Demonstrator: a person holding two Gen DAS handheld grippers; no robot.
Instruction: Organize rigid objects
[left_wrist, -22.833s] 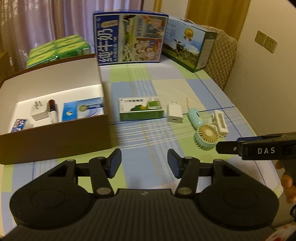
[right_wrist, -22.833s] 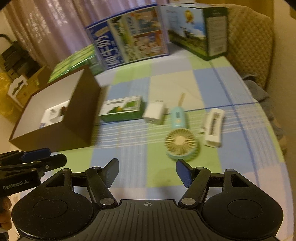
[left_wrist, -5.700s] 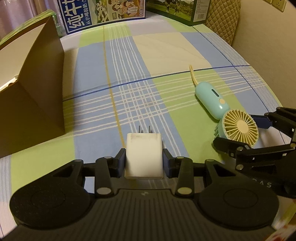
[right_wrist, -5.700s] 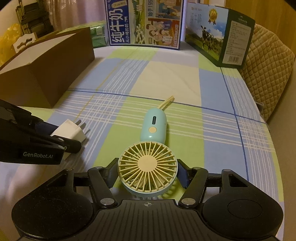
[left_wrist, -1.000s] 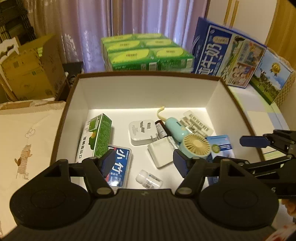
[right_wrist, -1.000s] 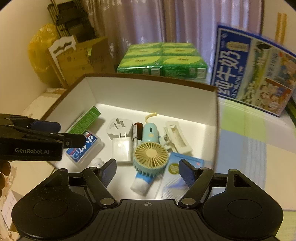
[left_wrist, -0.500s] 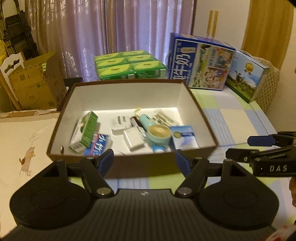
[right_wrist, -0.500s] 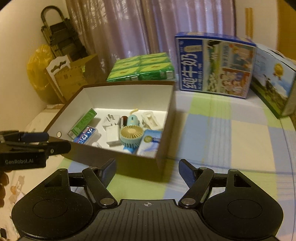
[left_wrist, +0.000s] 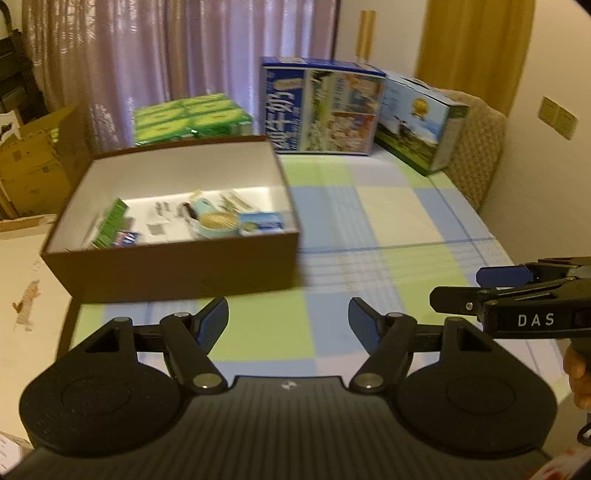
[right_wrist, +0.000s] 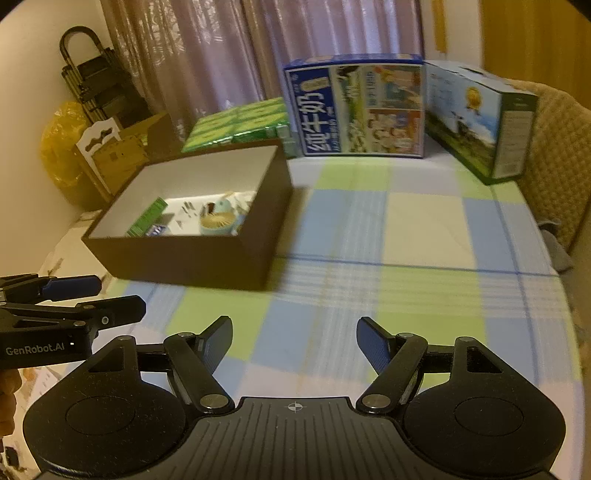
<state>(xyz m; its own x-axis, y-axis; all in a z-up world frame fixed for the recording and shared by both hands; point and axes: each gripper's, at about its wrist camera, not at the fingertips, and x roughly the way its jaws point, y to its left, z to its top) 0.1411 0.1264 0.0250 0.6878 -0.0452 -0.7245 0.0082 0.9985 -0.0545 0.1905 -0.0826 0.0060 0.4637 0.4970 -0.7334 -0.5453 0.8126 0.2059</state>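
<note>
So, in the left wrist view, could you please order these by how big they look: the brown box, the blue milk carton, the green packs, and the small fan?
1. brown box, though it also sits nearest the camera
2. blue milk carton
3. green packs
4. small fan, inside the box

Both wrist cameras look forward and down over a checked cloth (left_wrist: 388, 229), well back from the brown box (left_wrist: 177, 266). The left view faces the box from its near side, the right view from further right. Both share the box, the cloth and the cartons (right_wrist: 358, 107) behind.
</note>
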